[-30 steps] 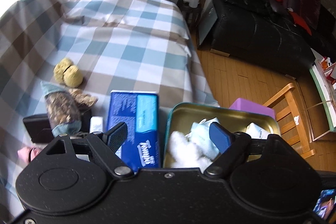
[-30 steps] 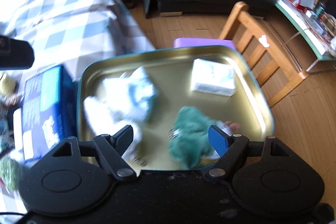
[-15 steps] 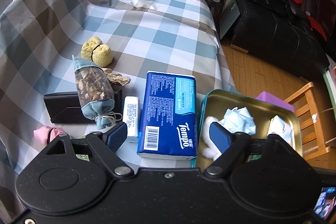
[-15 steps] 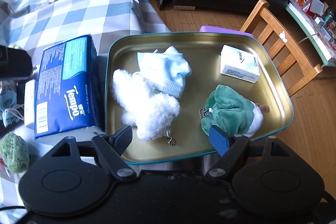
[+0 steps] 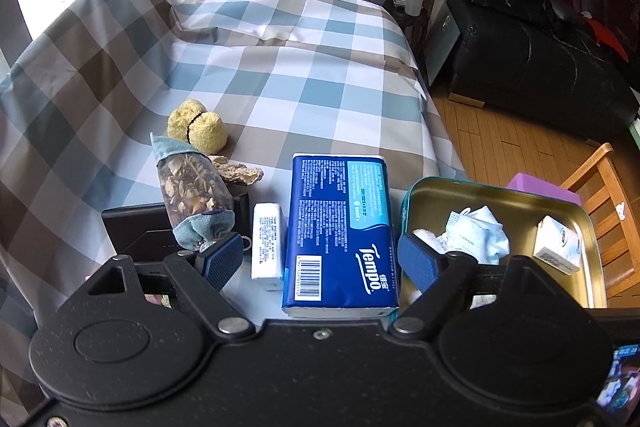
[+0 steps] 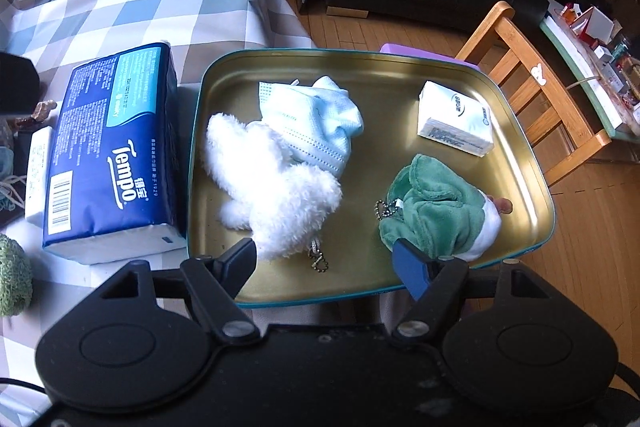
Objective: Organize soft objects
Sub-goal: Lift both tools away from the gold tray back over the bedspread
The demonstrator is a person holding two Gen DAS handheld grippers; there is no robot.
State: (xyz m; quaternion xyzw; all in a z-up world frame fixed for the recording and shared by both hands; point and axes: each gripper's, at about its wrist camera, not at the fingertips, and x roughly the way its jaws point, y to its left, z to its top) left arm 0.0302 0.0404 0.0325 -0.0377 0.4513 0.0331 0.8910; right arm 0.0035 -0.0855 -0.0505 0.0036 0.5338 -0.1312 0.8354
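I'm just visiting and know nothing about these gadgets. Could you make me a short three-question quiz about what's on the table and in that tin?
1. True or false: the green plush toy lies inside the gold tin tray.
2. Which lies on the checked tablecloth, outside the tray? A) blue tissue pack B) white fluffy toy C) face mask
3. Fill in: the right gripper has its jaws closing with ____ between them.

Key: 1 true; 2 A; 3 nothing.
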